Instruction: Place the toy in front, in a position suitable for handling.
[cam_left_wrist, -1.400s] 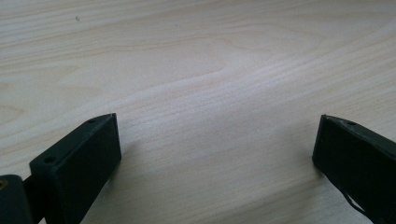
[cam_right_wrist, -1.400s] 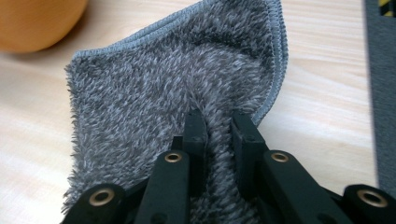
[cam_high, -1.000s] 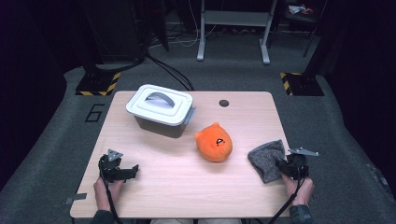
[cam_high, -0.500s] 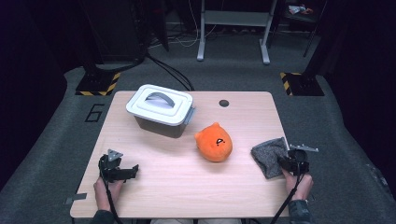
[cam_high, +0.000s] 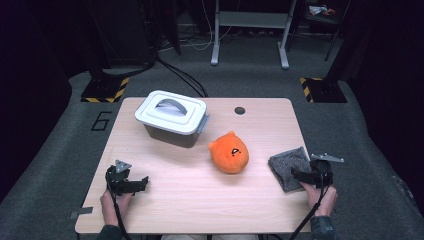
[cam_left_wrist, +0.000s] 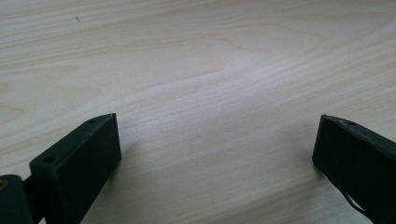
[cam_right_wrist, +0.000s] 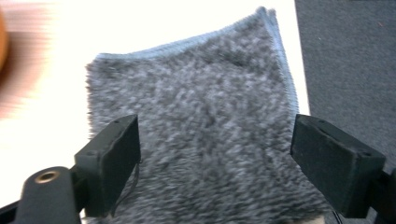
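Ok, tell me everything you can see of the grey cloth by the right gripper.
The grey cloth is a fuzzy, terry-like towel with a paler stitched hem. It lies flat on the table at its right edge, right of the orange plush and apart from it. The right gripper sits over its near end, jaws having just opened and standing wide apart, pads clear of the pile.
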